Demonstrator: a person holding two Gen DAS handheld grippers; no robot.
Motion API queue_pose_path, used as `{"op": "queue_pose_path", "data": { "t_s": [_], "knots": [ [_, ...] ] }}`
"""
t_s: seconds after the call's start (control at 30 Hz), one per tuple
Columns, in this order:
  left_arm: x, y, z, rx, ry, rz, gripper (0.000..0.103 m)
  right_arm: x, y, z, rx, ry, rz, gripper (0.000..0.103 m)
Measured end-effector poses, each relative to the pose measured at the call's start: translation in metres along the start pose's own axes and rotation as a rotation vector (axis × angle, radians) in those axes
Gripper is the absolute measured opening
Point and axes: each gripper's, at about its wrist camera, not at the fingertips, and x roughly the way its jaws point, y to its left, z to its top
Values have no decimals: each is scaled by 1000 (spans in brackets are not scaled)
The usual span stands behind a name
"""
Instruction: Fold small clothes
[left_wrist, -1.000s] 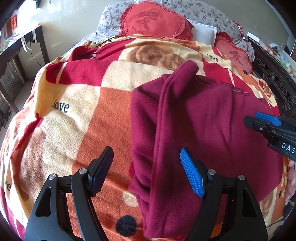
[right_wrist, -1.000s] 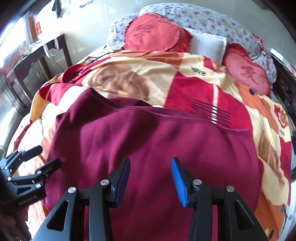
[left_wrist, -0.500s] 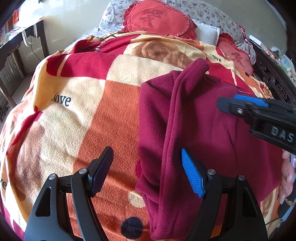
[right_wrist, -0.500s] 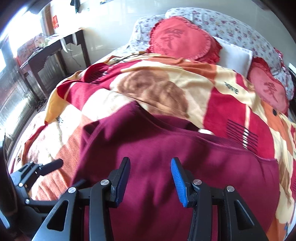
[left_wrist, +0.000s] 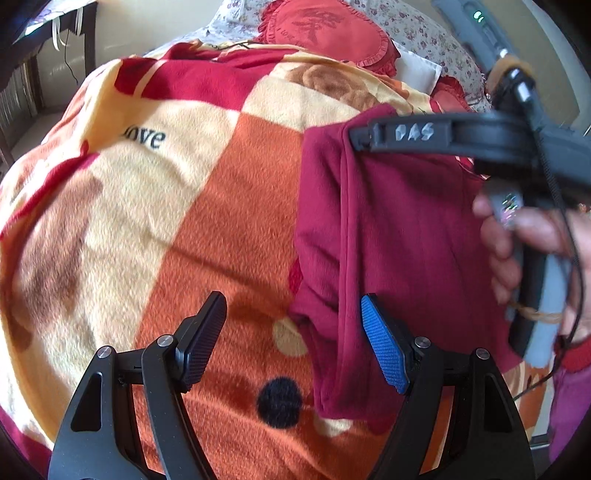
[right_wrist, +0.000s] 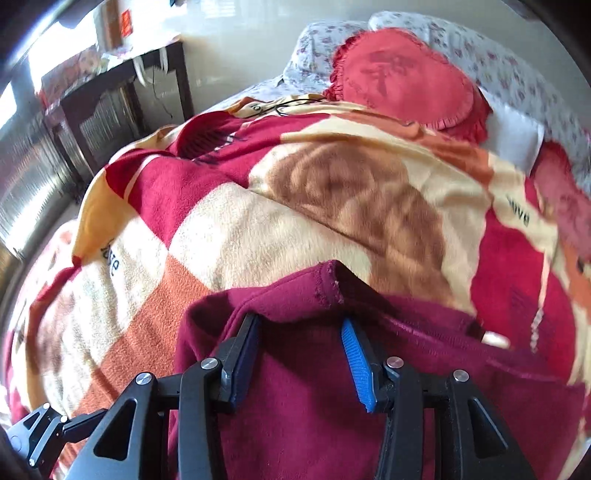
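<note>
Right wrist view: my right gripper (right_wrist: 301, 354), jaws spread, nears the soft maroon garment (right_wrist: 295, 424) (floppy fleece), best pinched at its far corner.

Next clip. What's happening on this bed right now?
A person with a handheld claw in each hand is folding a maroon garment spread on a patterned blanket. The right claw is open at the garment's far corner, not yet gripping it. The left claw is open too, over the garment's near left edge, holding nothing. The left side is already folded in.
</note>
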Motion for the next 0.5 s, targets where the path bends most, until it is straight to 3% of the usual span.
{"op": "queue_pose_path", "data": {
  "t_s": [0.1, 0.17, 0.23, 0.33, 0.5],
  "knots": [
    [0, 4, -5, -24, 10, -32, 75, -15, -4, 1, 39, 0, 43, 44],
    [2, 6, -8, -46, 13, -55, 75, -26, -9, -1, 95, -10, 129, 50],
    [2, 7, -12, -59, 10, -73, 76, -29, -4, -1, 112, -7, 161, 81],
    [0, 7, -17, -62, 13, -99, 76, -21, 15, 1, 83, 11, 137, 82],
    [1, 5, -25, -59, 6, -107, 81, 7, 40, -1, 1, 64, -2, 82]
  ]
}}
